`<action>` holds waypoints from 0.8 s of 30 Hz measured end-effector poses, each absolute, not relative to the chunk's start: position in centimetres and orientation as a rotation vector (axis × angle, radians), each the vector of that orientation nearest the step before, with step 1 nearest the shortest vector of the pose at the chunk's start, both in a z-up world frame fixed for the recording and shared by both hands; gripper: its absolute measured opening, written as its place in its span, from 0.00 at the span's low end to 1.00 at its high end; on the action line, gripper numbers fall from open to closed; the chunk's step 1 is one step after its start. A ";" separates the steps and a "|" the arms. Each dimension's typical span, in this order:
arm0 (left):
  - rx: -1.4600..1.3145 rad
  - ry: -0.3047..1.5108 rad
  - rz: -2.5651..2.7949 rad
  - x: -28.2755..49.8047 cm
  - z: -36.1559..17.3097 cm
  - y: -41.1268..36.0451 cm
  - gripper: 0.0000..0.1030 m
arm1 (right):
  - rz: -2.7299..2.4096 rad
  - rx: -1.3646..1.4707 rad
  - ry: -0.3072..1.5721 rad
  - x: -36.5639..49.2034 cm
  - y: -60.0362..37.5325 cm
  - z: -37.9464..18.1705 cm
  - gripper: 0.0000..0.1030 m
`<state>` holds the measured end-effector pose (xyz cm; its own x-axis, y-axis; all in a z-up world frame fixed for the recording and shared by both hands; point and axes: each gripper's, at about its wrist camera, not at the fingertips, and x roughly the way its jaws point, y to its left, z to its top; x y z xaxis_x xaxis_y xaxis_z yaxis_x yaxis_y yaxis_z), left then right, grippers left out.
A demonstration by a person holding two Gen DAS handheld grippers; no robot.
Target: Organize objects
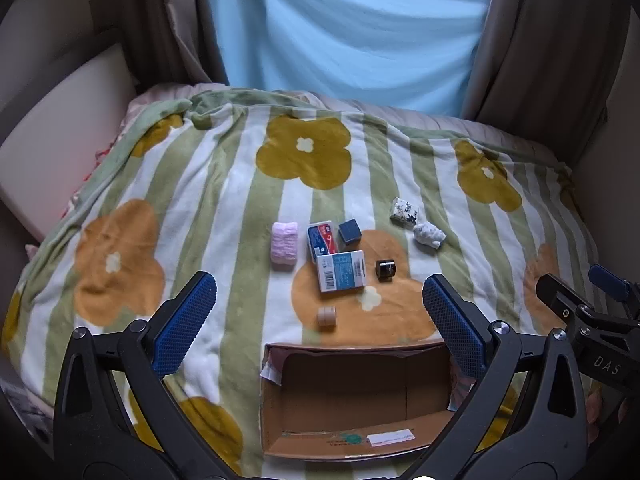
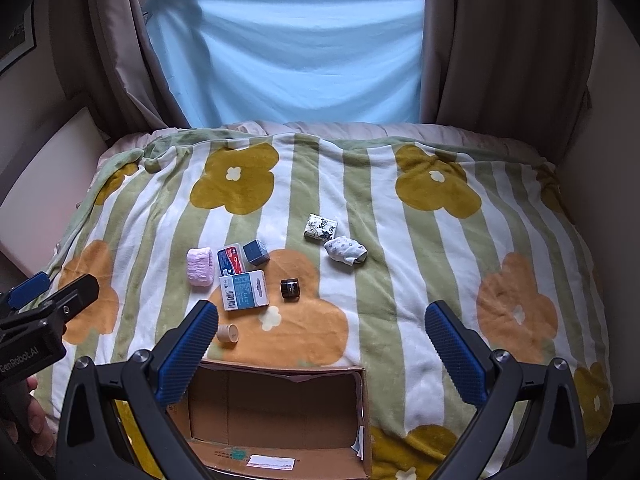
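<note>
Both grippers hang above the near edge of the bed, nothing held: left gripper point(image 1: 320, 320) spread wide, right gripper point(image 2: 320, 344) spread wide too. Judged: no pick begun; box point(image 1: 356, 446) has no objects in it, only a label on its floor.

Step, judged: take the nearest item first and drop it in the box, which sits near, between the grippers.

Items on the blanket point(image 1: 200, 208), left to right:
- pink roll point(image 1: 284, 245), soft, ribbed cloth, far left of the cluster. Should compress; grip across the short side.
- red-blue case point(image 1: 322, 239), flat, glossy, touching or just beside the white pack point(image 1: 341, 271). Which overlaps which, cannot tell.
- white pack: flat carton, barcode up. Low profile on plush; fingers must press into the pile to get under the edges.
- tan spool point(image 1: 327, 315), small cylinder on its side, nearest the box. May roll.
- blue cube point(image 1: 349, 231), hard-edged, just right of the case.
- black jar point(image 1: 385, 269), short, round, upright; right of the pack.
- patterned box point(image 1: 406, 211), far right, with a balled sock point(image 1: 429, 234) just beside it, soft.

Risk, judged: fleece sags, so flat items may tip.
</note>
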<state>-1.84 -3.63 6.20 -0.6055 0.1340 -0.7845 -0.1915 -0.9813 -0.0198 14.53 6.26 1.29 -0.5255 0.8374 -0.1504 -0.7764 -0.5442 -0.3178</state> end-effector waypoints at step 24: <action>-1.208 0.141 2.638 -1.6 6.9 -3.6 0.99 | 2.087 -0.343 -0.273 14.7 6.4 1.9 1.00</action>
